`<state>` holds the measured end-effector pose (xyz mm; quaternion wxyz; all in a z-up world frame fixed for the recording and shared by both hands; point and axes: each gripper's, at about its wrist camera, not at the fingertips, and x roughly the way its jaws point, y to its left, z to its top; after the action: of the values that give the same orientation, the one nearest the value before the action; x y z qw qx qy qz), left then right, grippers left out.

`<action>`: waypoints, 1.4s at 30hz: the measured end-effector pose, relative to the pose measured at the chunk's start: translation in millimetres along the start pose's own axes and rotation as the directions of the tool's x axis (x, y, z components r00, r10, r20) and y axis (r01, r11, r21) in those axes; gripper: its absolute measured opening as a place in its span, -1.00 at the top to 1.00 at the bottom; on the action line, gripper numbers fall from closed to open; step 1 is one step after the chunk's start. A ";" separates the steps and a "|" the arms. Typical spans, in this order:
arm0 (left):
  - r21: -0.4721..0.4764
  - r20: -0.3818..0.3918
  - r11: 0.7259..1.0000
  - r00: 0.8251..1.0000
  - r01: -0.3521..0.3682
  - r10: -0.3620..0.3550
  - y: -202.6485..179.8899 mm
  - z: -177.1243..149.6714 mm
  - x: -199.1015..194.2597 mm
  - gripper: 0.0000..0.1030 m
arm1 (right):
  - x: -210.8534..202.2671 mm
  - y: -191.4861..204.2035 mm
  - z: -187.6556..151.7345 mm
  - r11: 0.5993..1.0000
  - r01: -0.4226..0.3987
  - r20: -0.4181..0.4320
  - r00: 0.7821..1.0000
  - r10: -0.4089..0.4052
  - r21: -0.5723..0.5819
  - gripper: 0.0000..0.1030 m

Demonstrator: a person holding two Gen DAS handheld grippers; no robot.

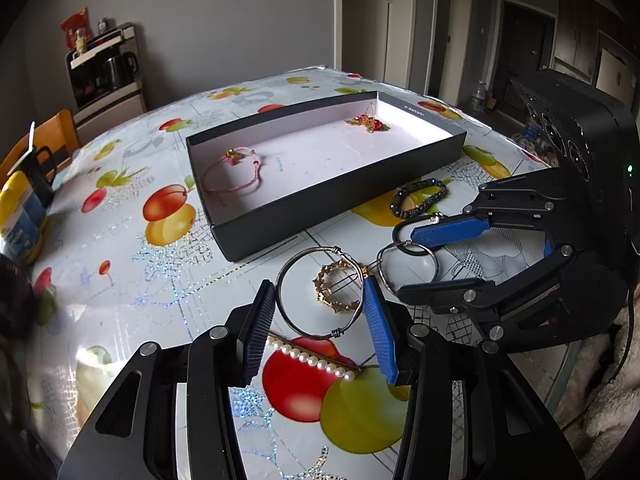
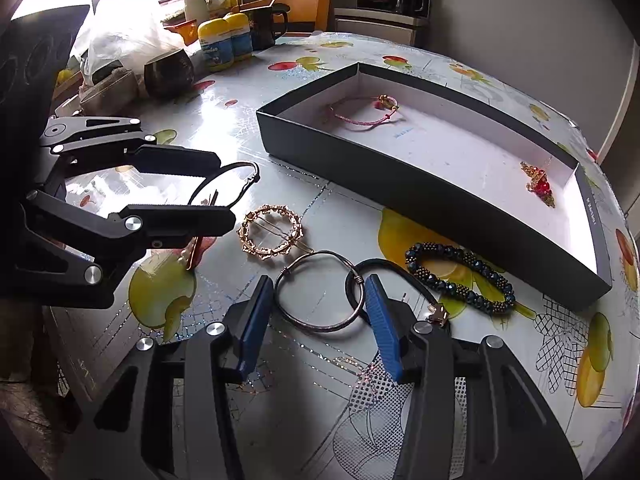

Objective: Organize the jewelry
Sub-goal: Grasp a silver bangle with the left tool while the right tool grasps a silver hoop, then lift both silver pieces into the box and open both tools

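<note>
Left wrist view: the left claw (image 1: 320, 292) stands apart over the tabletop (image 1: 160, 280), and a metal ring (image 1: 298, 326) lies between its fingers together with a gold hair clip (image 1: 338, 286). A pearl pin (image 1: 316, 354) lies just below. In the right wrist view the right claw (image 2: 316, 292) is also apart, around another metal ring (image 2: 320, 328). A dark bead bracelet (image 2: 460, 276) lies near it, beside the black box (image 2: 360, 160).

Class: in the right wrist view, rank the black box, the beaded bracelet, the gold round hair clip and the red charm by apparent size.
1. Black box
2. Beaded bracelet
3. Gold round hair clip, slightly smaller, though its distance differs
4. Red charm, smallest, but farthest away
</note>
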<state>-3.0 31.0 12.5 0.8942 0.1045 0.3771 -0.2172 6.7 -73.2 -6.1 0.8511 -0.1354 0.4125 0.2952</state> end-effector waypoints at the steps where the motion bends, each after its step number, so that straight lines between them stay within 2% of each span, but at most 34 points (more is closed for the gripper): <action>1: 0.000 0.000 1.000 1.000 -0.001 0.001 0.0 0.1 -0.2 0.07 | -1.9 -1.3 0.8 1.000 0.008 0.007 1.000 -0.008 -0.001 0.69; 6: -0.001 -0.008 1.000 1.000 -0.004 0.004 -0.3 -0.2 1.6 0.07 | -3.5 -5.6 2.8 1.000 0.010 0.003 1.000 -0.010 0.000 0.67; 9: -0.005 -0.008 1.000 1.000 -0.007 0.007 0.9 0.0 2.1 0.07 | -7.9 -8.3 1.8 1.000 -0.014 0.021 1.000 0.013 0.023 0.31; 11: -0.006 -0.008 1.000 1.000 -0.006 0.006 1.2 -0.1 2.0 0.07 | -8.9 -5.3 1.2 0.998 -0.062 0.014 0.998 0.061 0.022 -0.07; 14: -0.006 -0.008 1.000 1.000 -0.007 0.007 1.0 0.0 1.9 0.07 | -9.4 10.4 2.2 0.994 -0.095 0.010 0.995 0.096 -0.058 -0.24; 24: -0.009 -0.005 1.000 1.000 -0.005 0.005 2.3 -0.3 0.7 0.07 | 5.9 26.1 3.6 0.990 -0.078 -0.057 0.996 0.072 -0.116 -0.22; 26: -0.010 -0.007 1.000 1.000 -0.005 0.005 2.8 -0.8 0.7 0.07 | 4.7 24.8 2.9 0.991 -0.074 -0.048 0.996 0.069 -0.115 0.06; 42: -0.017 -0.014 1.000 1.000 -0.017 0.017 3.8 0.9 2.3 0.07 | -10.2 14.8 0.7 0.994 -0.060 0.001 0.998 0.060 -0.095 0.09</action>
<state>0.8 33.3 11.5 0.8942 0.1017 0.3843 -0.2058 -6.9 -65.2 2.5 0.8352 -0.1625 0.4004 0.3401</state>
